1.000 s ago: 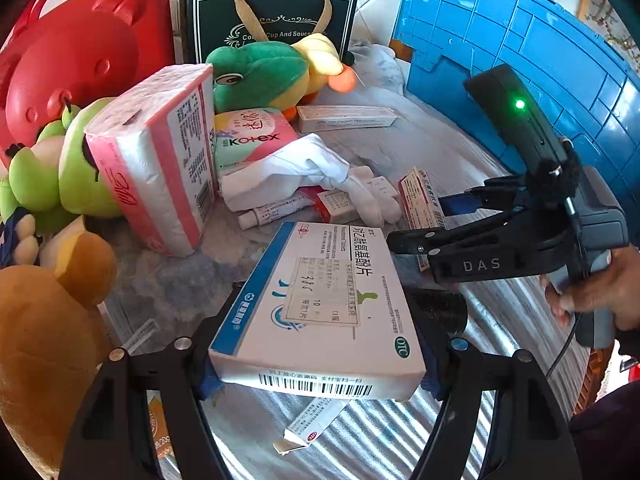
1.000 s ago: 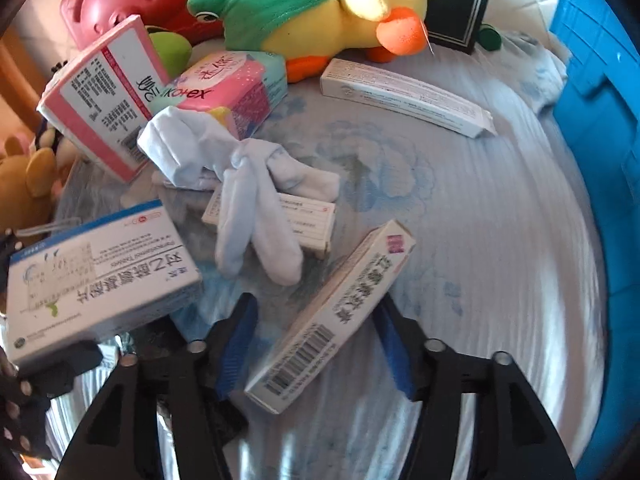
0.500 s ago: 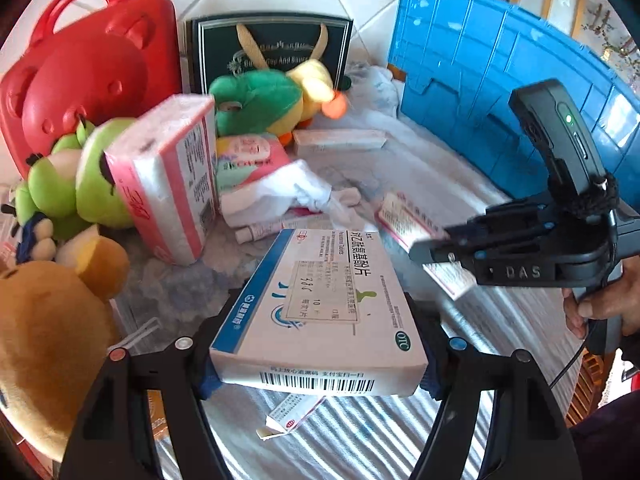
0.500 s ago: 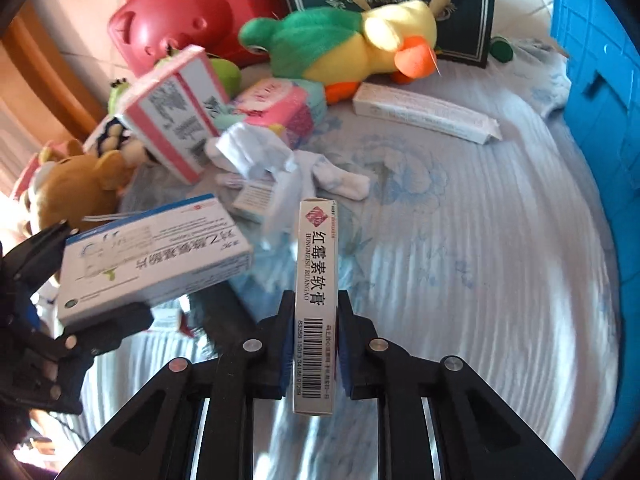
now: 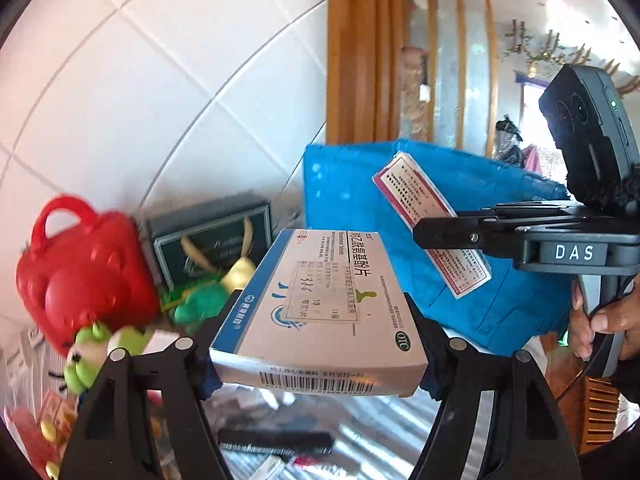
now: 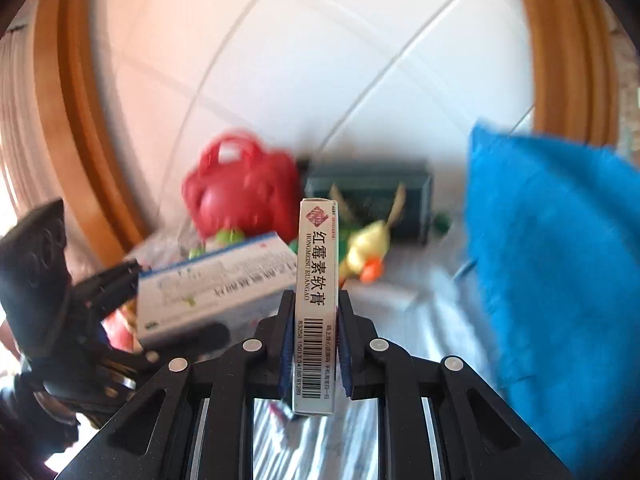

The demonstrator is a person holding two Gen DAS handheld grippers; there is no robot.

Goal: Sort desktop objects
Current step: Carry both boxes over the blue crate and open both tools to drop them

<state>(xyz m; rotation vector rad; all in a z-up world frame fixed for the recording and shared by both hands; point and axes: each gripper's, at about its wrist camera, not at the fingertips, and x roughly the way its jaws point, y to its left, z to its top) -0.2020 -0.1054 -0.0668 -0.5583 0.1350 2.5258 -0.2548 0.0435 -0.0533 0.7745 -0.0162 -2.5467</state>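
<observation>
While both grippers are raised above the cluttered table, each carries a medicine carton. Left gripper: its jaws stand wide yet clamped on the flanks of the broad blue-and-white tablet box, which lies flat between the pads, barcode end toward the camera. Right gripper: jaws drawn close together on the narrow ointment box — held on edge, its length running forward along the fingers, barcode nearest the lens. From the left wrist view the ointment box appears in front of the blue crate, gripped by the tool that a hand holds. Behind, blurred — a red bear-shaped case, a dark gift box, a green-and-yellow plush duck, all against the white tiled wall.
</observation>
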